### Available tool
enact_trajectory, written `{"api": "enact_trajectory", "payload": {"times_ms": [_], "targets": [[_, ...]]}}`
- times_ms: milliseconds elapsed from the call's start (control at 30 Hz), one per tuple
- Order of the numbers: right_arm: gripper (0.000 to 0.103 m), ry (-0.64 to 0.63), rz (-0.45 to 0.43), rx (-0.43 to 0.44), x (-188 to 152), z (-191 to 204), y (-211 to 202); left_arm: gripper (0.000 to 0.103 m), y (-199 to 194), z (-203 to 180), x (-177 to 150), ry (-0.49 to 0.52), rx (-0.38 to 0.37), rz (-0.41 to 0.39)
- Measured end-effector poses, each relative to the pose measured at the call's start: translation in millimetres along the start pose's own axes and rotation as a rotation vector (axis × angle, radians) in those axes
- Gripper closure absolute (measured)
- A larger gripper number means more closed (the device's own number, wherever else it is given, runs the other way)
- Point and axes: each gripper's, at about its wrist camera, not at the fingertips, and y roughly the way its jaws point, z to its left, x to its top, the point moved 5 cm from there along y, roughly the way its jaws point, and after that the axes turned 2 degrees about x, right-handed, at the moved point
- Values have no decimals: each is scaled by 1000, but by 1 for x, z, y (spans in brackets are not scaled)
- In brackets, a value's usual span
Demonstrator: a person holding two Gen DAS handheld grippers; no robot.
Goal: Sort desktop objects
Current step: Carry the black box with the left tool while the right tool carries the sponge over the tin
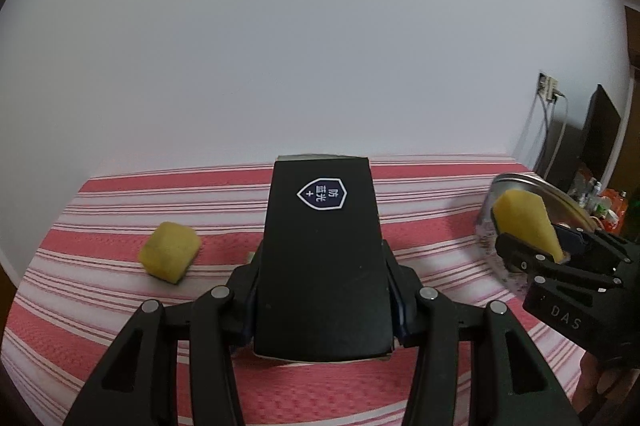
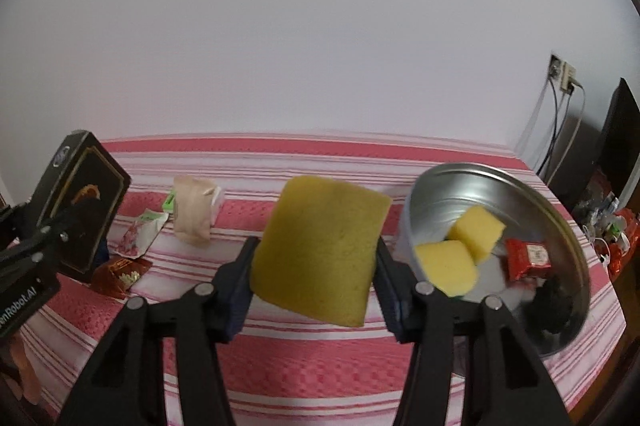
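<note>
My left gripper (image 1: 322, 290) is shut on a black box (image 1: 322, 266) with a white shield logo, held above the striped cloth. The same box (image 2: 76, 210) shows at the left of the right wrist view. My right gripper (image 2: 314, 266) is shut on a yellow sponge (image 2: 320, 250), lifted off the table; this sponge (image 1: 528, 222) also appears at the right of the left wrist view. A metal bowl (image 2: 560, 218) to the right holds two yellow sponges (image 2: 476, 234) and a red packet (image 2: 528, 258). Another yellow sponge (image 1: 170, 256) lies on the cloth at the left.
A red and white striped cloth (image 2: 320, 366) covers the table. A beige pouch (image 2: 194, 210), a pink-patterned sachet (image 2: 140, 232) and a red-brown wrapper (image 2: 120, 274) lie at the left. A white wall stands behind; cables and a wall socket (image 2: 562, 72) are at the far right.
</note>
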Motion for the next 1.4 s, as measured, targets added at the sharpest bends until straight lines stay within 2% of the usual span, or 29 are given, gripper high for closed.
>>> {"api": "enact_trajectory", "payload": {"times_ms": [433,867,1133,1400], "targets": [[49,92,-44,-67,-1,-68,-27,51,-4,-79,9,59,-105,-15],[49,152,-67,-197,7,-141,-37,51,6,-156,24,124,-223,-19],[49,196,-55,-258,8,-189,-27,51,22,-204,28,170,-277,6],[49,217,-16,-306,10,-231,-9,51,47,-241,22,179,-310,82]]}}
